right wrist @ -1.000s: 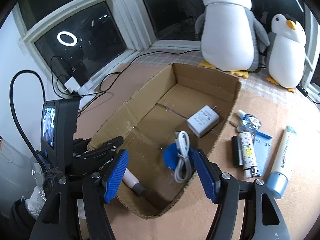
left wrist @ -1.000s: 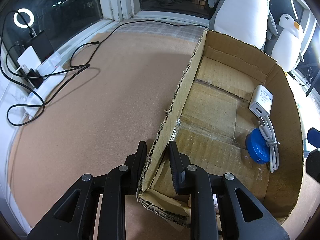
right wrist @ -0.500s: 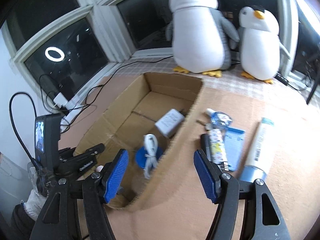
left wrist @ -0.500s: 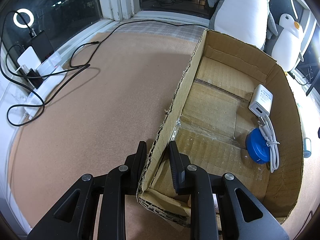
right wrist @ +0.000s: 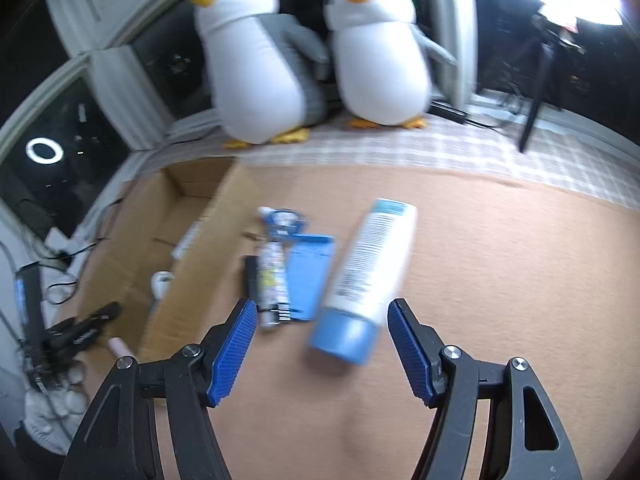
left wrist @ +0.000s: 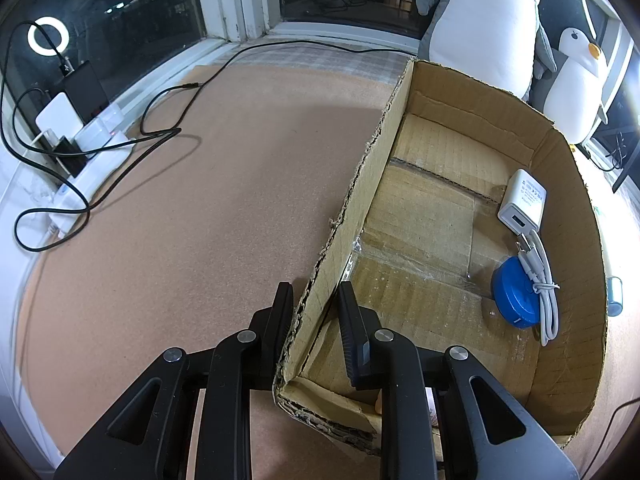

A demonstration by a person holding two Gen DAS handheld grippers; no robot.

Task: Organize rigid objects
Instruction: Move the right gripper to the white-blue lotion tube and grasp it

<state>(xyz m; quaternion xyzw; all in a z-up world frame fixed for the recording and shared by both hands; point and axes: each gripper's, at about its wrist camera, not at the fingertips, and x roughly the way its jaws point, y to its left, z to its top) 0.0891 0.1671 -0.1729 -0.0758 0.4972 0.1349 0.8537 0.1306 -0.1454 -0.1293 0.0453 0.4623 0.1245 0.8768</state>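
Note:
My left gripper (left wrist: 316, 300) is shut on the near left wall of the cardboard box (left wrist: 360, 196). Inside the box lie a white charger (left wrist: 522, 202), a blue round lid (left wrist: 514, 298) and a coiled white cable (left wrist: 540, 276). My right gripper (right wrist: 322, 320) stands open above the brown mat, its blue pads on either side of the blue cap of a white tube (right wrist: 368, 268). Left of the tube lie a blue flat card (right wrist: 308, 272), a patterned stick (right wrist: 272, 276), a black stick (right wrist: 251, 280) and a small blue-white item (right wrist: 282, 220). The box (right wrist: 160, 240) sits further left.
Two plush penguins (right wrist: 256, 60) stand by the window behind the box. A power strip with chargers and black cables (left wrist: 72, 136) lies at the far left of the mat. A tripod (right wrist: 536, 80) stands at the back right.
My right gripper has swung right, away from the box, and now hovers over the white tube and the loose items. The left gripper has kept its grip on the box wall.

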